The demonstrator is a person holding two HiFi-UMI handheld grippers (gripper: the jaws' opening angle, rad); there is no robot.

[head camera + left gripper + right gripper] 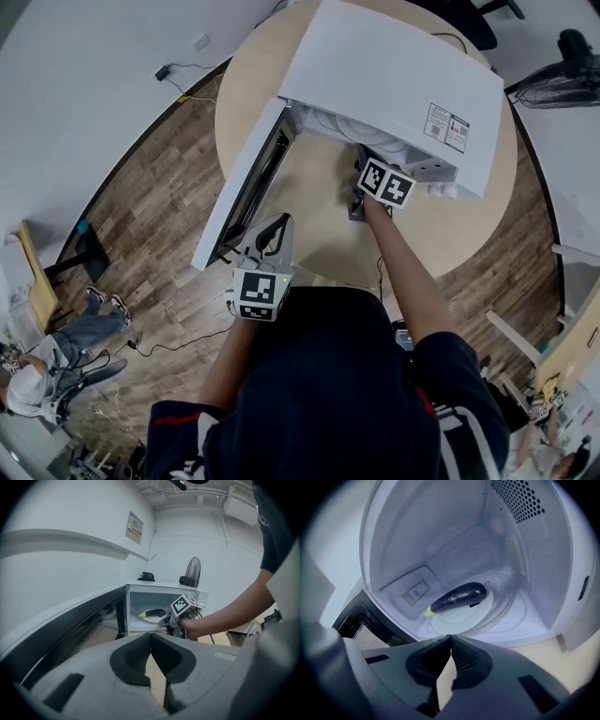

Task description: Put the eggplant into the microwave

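Inside the microwave (417,536) the eggplant (458,597) lies, seemingly on a plate (459,618); the left gripper (150,635) and right gripper (450,638) jaws are together, empty.

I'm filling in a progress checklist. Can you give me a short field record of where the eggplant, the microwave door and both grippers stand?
eggplant: lying on the white plate inside the microwave, nothing gripping it
microwave: on the round table
door: swung wide open on the person's left
right gripper: jaws together, empty, just outside the opening
left gripper: jaws together, empty, held back beside the open door
task state: eggplant is in; door not yet shut
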